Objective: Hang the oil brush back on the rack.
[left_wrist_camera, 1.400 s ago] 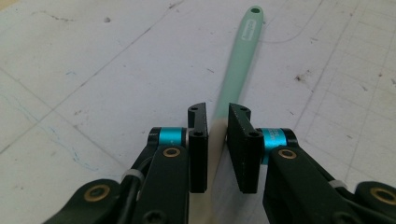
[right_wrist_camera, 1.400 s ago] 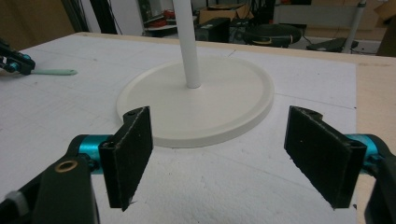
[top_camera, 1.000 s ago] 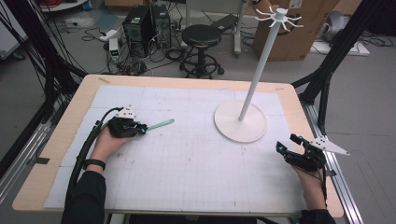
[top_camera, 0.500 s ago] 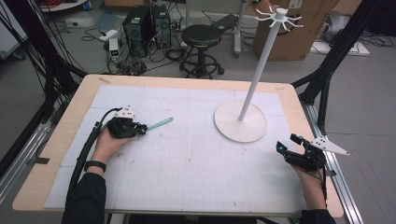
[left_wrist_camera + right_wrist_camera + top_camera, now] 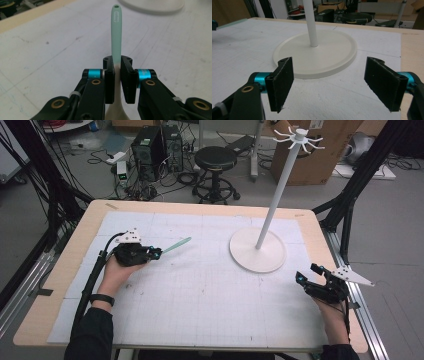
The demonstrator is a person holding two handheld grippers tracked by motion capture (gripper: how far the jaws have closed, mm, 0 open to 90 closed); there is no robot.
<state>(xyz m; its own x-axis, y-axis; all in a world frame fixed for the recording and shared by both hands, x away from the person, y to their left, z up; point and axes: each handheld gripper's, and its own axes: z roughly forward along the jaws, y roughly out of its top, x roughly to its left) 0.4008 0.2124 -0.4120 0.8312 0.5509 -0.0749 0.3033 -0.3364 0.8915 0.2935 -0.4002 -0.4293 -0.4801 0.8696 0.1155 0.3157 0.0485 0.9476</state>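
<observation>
Lifted slightly, left gripper (image 5: 117,75) fingers clamp spoon (image 5: 116,30); right gripper (image 5: 334,85) fingers spread wide.

Grey floor (image 5: 395,220), black stool (image 5: 215,157), probably computer towers (image 5: 155,145) behind.

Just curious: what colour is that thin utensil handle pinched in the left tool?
Pale mint green handle, fading to cream near the fingers; clearest in the left gripper view.
</observation>
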